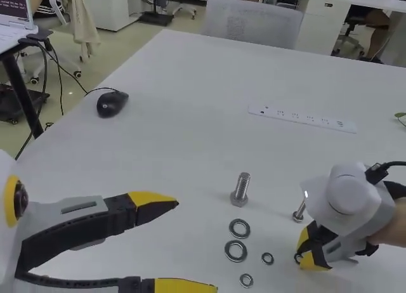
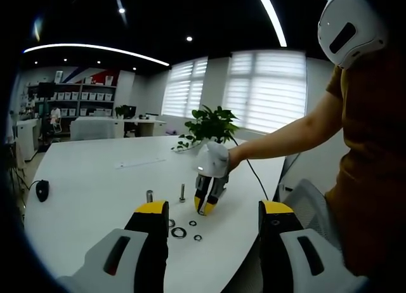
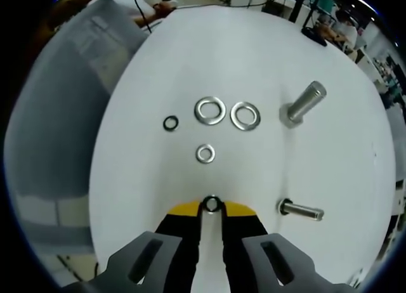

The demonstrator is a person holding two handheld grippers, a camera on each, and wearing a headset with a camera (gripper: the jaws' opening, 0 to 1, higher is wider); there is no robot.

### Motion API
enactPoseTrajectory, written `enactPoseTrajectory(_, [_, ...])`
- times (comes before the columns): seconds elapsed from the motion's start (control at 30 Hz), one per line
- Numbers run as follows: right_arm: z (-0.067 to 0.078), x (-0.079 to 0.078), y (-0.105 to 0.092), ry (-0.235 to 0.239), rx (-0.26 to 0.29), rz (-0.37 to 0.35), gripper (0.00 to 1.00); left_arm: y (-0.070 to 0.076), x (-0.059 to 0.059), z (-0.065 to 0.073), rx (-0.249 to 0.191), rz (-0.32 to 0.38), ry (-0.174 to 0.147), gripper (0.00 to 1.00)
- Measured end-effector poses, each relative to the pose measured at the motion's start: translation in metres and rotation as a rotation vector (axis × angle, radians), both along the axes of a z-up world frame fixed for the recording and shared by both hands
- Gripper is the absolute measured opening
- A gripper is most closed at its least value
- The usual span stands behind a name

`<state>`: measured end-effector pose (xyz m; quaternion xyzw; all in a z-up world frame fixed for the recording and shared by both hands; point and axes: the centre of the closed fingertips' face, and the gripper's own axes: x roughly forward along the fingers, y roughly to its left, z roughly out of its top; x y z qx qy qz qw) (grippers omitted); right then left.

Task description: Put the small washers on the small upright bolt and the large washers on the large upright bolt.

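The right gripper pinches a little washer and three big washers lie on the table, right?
Not three: the right gripper view shows two big washers lying on the table. The right gripper does pinch a little washer.

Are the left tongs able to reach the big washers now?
Probably yes: the left tongs are open, bare table lies before the large washers, and the right tongs pinch a small washer to one side.
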<state>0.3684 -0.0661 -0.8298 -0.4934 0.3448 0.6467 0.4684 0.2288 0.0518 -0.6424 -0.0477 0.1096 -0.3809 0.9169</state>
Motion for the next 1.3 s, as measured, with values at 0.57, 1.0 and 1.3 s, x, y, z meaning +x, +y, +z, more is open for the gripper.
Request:
enactPoseTrajectory(0.57, [0.021,0.022,-0.016,-0.039,0.012,-0.058,0.12,-0.006,0.002,-0.002,0.002,-0.021,0.006,0.56])
enactPoseTrajectory(1.0, [0.052,0.053,-0.016,-0.105,0.041,-0.093,0.12,-0.006,0.003,-0.002,0.002,-0.024,0.010,0.56])
enactPoseTrajectory(1.3, [0.069,0.065,-0.006,-0.138,0.057,-0.088,0.12,-0.008,0.003,-0.003,0.003,-0.032,0.014,0.56])
